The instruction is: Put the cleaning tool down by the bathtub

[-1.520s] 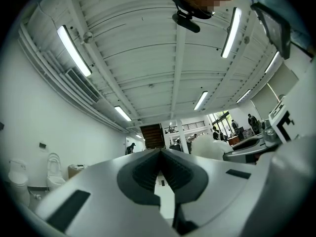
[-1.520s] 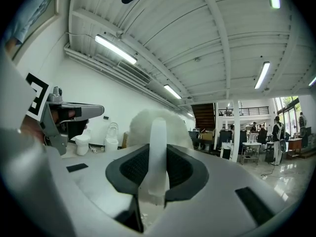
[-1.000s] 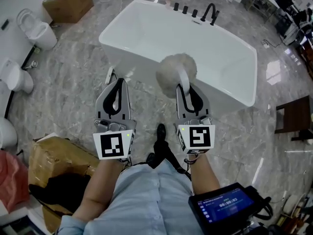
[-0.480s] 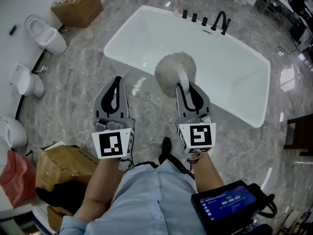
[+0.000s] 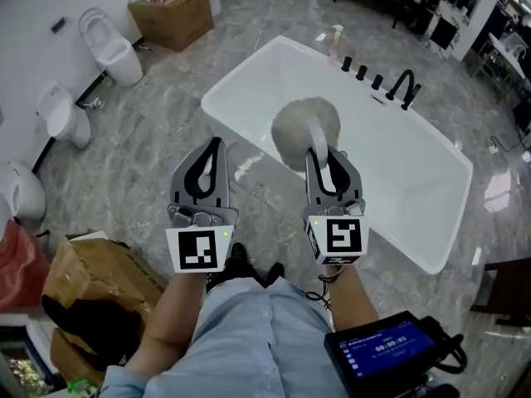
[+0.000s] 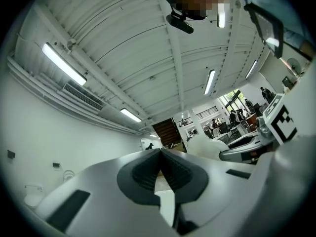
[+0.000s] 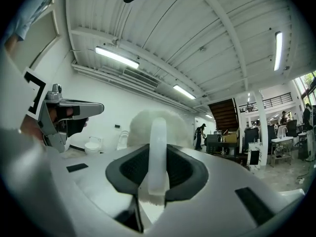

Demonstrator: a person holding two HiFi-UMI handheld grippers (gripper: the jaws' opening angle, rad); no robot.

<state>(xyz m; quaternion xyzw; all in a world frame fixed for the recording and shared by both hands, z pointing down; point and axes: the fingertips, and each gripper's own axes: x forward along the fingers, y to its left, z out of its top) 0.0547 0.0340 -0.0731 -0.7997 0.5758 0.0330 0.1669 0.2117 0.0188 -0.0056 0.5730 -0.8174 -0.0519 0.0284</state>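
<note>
Grey marble floor (image 5: 141,156) lay around the big white bathtub (image 5: 390,172), which looked empty. The right claw (image 5: 325,157) squeezed the white handle of the fluffy white round cleaning tool (image 5: 305,131), up over the bathtub's near edge. The left claw (image 5: 211,143) was closed on nothing. Putting the tool down was not done yet.

The floor (image 5: 124,156) is shiny grey stone. White toilets (image 5: 112,52) stand along the white wall (image 5: 33,7), near a brown cardboard box (image 5: 170,13). Long lights (image 7: 117,57) glow on the white ceiling (image 7: 163,28).
</note>
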